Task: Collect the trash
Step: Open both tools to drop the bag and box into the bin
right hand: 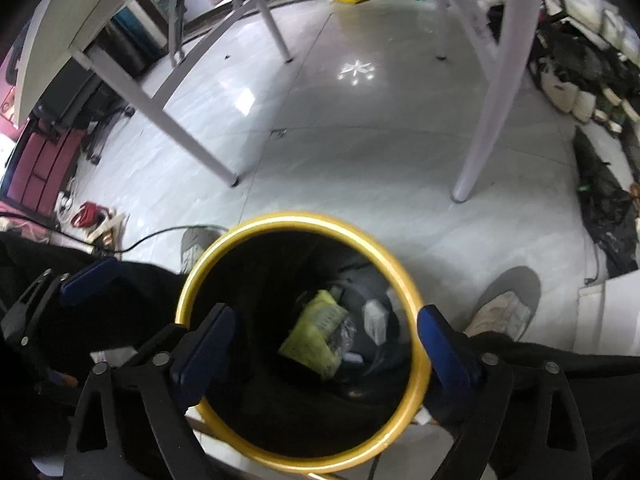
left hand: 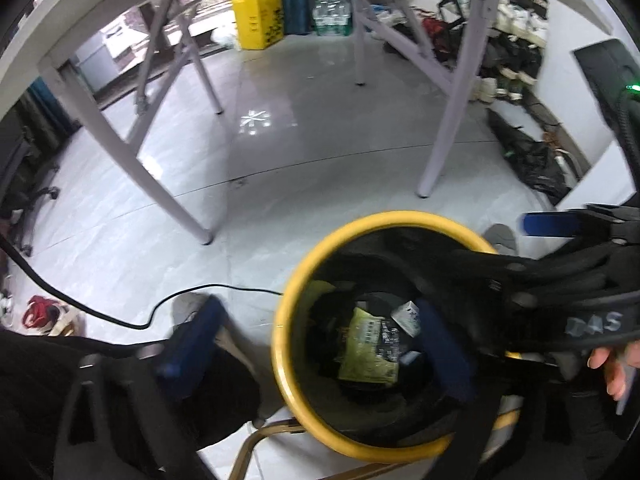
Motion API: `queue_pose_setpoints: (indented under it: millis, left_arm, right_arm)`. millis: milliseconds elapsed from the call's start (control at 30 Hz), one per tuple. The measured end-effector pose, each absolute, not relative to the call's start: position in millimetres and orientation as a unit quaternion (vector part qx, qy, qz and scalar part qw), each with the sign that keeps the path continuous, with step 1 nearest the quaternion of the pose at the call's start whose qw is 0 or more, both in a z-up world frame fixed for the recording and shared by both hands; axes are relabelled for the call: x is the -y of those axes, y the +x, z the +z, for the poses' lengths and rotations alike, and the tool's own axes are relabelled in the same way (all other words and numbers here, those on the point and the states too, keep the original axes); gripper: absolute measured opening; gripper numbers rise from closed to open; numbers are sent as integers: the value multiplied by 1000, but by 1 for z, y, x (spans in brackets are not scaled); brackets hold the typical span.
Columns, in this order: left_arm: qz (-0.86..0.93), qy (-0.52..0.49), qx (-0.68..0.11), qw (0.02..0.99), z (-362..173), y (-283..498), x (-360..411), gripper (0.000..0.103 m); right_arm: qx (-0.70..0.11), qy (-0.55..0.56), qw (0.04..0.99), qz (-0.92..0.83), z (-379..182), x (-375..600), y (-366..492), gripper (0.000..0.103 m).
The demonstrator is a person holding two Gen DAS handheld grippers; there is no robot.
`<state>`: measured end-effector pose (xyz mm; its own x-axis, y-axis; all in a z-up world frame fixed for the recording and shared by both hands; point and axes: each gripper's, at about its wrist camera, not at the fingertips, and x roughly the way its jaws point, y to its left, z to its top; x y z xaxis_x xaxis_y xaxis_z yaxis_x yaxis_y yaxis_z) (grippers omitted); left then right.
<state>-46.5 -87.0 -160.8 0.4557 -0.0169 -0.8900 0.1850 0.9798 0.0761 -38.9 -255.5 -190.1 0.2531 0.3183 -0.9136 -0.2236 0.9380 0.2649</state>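
A black bin with a yellow rim (left hand: 288,308) (right hand: 304,218) stands on the floor below both grippers. At its bottom lie a yellow-green wrapper (left hand: 370,346) (right hand: 316,332), a small white carton (left hand: 408,316) (right hand: 376,316) and some dark scraps. My left gripper (left hand: 320,344) hangs open over the bin's left side, with one finger outside the rim and nothing between the pads. My right gripper (right hand: 326,344) is open too, its blue pads spread about as wide as the bin's mouth, and it holds nothing. In the left wrist view the right gripper's black body crosses the bin from the right.
White table legs (left hand: 172,200) (right hand: 488,92) stand on the pale tiled floor beyond the bin. A black cable (left hand: 120,320) runs at the left. The person's shoes (right hand: 500,312) flank the bin. Dark bags and clutter (right hand: 608,200) line the right wall; a yellow box (left hand: 260,20) sits far back.
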Motion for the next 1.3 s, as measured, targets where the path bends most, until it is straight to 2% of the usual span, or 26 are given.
queue_pose_setpoints:
  millis: [33,67,1300]
  left_arm:
    - [-52,83,-514,852,-160,-46,86,102]
    - [-45,83,-508,856,-159,-46,85,102]
    - [-20,71,-504,861,-158,-45,76,102]
  right_arm:
    - [-586,41,791,170,-191,256,-39,102]
    - [-585,40,792,168,-192,256,-38,103]
    - [-565,40,805,175,-190,254,-39,103]
